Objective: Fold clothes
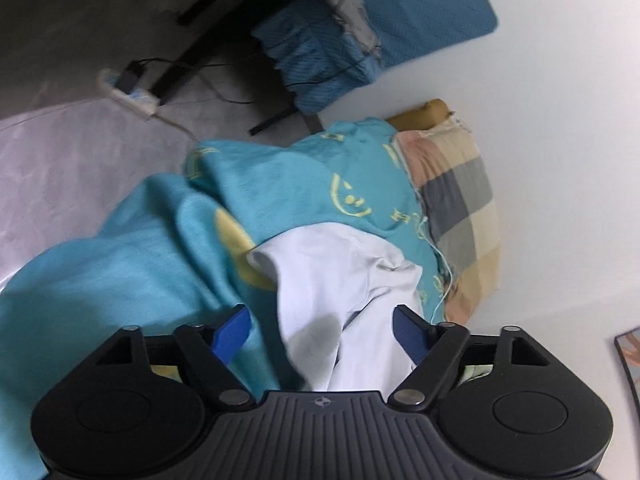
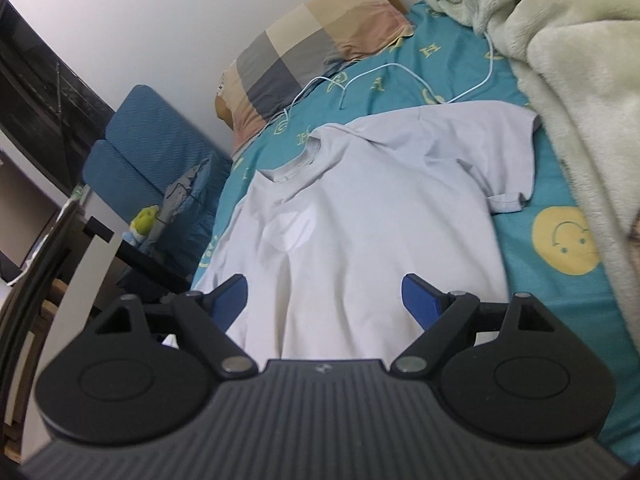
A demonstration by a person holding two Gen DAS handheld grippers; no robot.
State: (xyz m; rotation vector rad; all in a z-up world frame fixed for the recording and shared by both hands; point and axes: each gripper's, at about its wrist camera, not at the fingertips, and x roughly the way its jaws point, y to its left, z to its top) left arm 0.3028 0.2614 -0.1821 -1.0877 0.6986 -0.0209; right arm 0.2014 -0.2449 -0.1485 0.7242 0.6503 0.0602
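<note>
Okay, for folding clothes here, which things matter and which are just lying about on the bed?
Part of the job:
white T-shirt
left gripper, open
right gripper, open

Just lying about:
checked pillow
white cable
fleece blanket
blue chair
power strip

I take the checked pillow [image 2: 312,52] as my landmark; it lies against the white wall [image 2: 160,12] at the head of the teal smiley-print sheet [image 2: 560,240]. A thin white cable [image 2: 400,68] loops over the sheet just beside the pillow. Across the sheet from the pillow, a pale green fleece blanket [image 2: 560,60] is heaped. Off the bed, below the pillow's outer end, I see a blue folding chair [image 2: 144,136]. In my left view, 1 white power strip [image 1: 132,94] lies on the floor, well apart from the pillow.
</note>
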